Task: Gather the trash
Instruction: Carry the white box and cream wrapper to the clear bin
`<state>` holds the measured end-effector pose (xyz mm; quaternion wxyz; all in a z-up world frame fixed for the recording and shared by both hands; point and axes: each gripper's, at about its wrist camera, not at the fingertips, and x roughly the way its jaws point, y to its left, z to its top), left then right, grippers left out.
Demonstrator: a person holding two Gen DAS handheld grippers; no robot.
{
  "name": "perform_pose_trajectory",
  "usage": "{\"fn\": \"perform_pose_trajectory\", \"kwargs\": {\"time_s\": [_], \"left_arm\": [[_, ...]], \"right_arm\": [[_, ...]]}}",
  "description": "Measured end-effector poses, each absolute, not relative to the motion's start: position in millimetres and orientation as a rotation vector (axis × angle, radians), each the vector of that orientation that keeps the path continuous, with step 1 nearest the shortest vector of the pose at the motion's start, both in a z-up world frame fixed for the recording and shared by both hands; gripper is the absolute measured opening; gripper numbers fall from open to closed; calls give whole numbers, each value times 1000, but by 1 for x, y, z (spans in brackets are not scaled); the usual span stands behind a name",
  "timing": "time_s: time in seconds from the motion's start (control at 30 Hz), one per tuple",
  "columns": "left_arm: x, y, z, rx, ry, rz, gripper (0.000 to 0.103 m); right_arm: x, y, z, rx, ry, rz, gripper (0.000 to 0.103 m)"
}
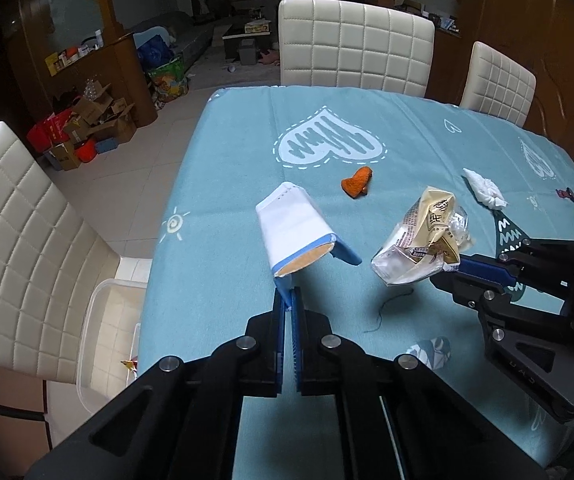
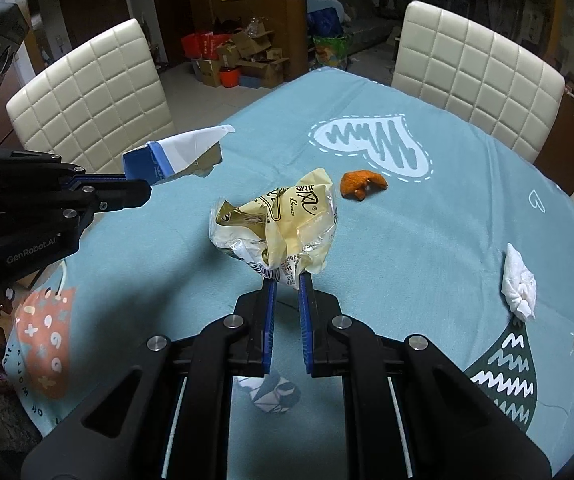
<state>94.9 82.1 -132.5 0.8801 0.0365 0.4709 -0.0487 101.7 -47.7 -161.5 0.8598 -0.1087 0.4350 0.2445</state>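
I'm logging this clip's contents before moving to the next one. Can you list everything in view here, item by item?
paper box: one, white with blue edge, lifted off the table in the left hand-held gripper
snack wrapper: one, pale yellow and clear, lifted in the right hand-held gripper
orange peel: one, orange, on the cloth near the big heart
tissue wad: one, white, on the cloth at the right side
tablecloth: one, light blue with heart prints
chairs: three, cream quilted, around the table
plastic bin: one, clear, beside the table
left hand-held gripper: black, blue pads, shut
right hand-held gripper: black, blue pads, shut
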Motion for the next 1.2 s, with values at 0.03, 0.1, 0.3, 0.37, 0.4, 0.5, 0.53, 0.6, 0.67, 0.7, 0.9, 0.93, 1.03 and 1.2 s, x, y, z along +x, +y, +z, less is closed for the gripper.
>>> {"fn": "perform_pose_trajectory", "kwargs": {"time_s": [0.03,0.1,0.3,0.37,0.4,0.5,0.53,0.6,0.67,0.7,0.9,0.93,1.03,1.2], "left_arm": [[91,83,-131,78,977,-98,3],[84,84,-127,81,969,-93,3],[66,96,-118,66,947,-59,3],[61,102,-117,60,946,-44,3],[60,104,-116,58,946,-38,3],[54,116,-116,47,947,-6,4],[53,121,-116,41,948,7,3],[49,130,-115,32,947,29,3],[46,140,-114,21,945,54,4],[44,145,-114,16,944,68,4],[32,180,-115,-17,948,140,4],[31,186,-116,-23,949,151,4],[26,202,-117,-36,953,182,4],[21,235,-121,-56,957,244,4]], "right_arm": [[99,-47,-160,-229,908,516,13],[93,-44,-156,-233,901,525,13],[83,-31,-148,-252,880,553,13],[81,-25,-145,-259,873,566,13],[79,-21,-144,-262,871,573,13],[77,-10,-141,-271,864,596,13],[76,-4,-140,-274,862,607,13],[75,3,-138,-278,860,620,13],[74,14,-137,-289,854,641,13],[74,18,-136,-293,852,648,13],[70,55,-132,-321,841,710,13],[69,61,-132,-326,838,720,13],[69,80,-131,-338,836,751,13],[69,115,-128,-364,823,793,13]]}}
